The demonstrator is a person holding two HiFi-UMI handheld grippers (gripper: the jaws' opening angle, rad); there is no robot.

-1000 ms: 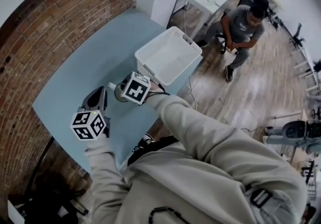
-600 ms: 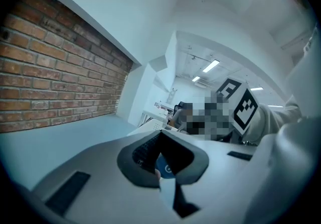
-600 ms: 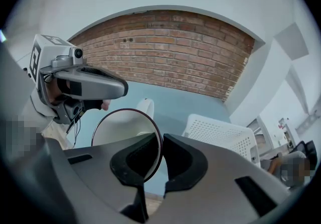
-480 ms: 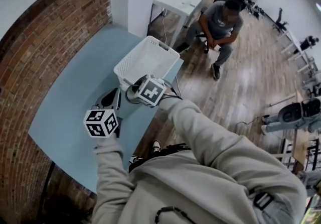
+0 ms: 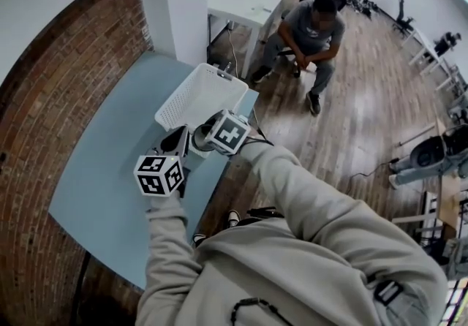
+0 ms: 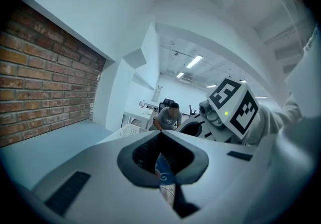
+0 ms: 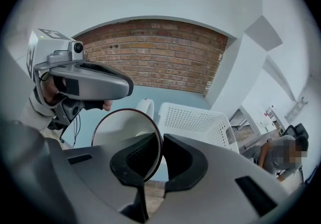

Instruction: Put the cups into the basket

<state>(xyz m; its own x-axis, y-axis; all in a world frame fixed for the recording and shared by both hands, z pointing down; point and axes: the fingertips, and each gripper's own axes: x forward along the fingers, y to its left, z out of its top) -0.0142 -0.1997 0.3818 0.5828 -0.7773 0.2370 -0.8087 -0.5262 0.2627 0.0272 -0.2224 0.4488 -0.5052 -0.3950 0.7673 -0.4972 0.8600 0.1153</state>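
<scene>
Red brick wall [image 5: 58,98] runs along one side of a pale blue table [image 5: 110,164], and wooden floor [image 5: 351,120] spreads off past its other edge, where a person [image 5: 311,25] sits on a chair beside a white desk [image 5: 245,3].

The right gripper [image 7: 159,140] is pinching a white cup [image 7: 123,125] with a dark rim. One jaw is inside the cup and the other is outside, so the wall of the cup is clamped between the pads. The cup tips its open mouth toward that gripper's camera, and its handle [image 7: 146,108] sticks out on the far side from the jaws. Whether the cup touches the table cannot be made out.

Just ahead of this gripper and a little to its right stands the white perforated basket [image 7: 195,122], upright on the table, with nothing visible inside it. The cup is near the basket's closest wall but outside it.

The left gripper [image 6: 161,135] sits ahead and to the left of the right one, higher than the cup's rim and apart from it. Its jaw tips are pressed together. A small blue and white patch shows in the hollow behind the tips, and what it is cannot be told. From this gripper, the basket lies straight ahead beyond the tips, and the right gripper's marker cube [image 6: 235,105] is close by on the right.
</scene>
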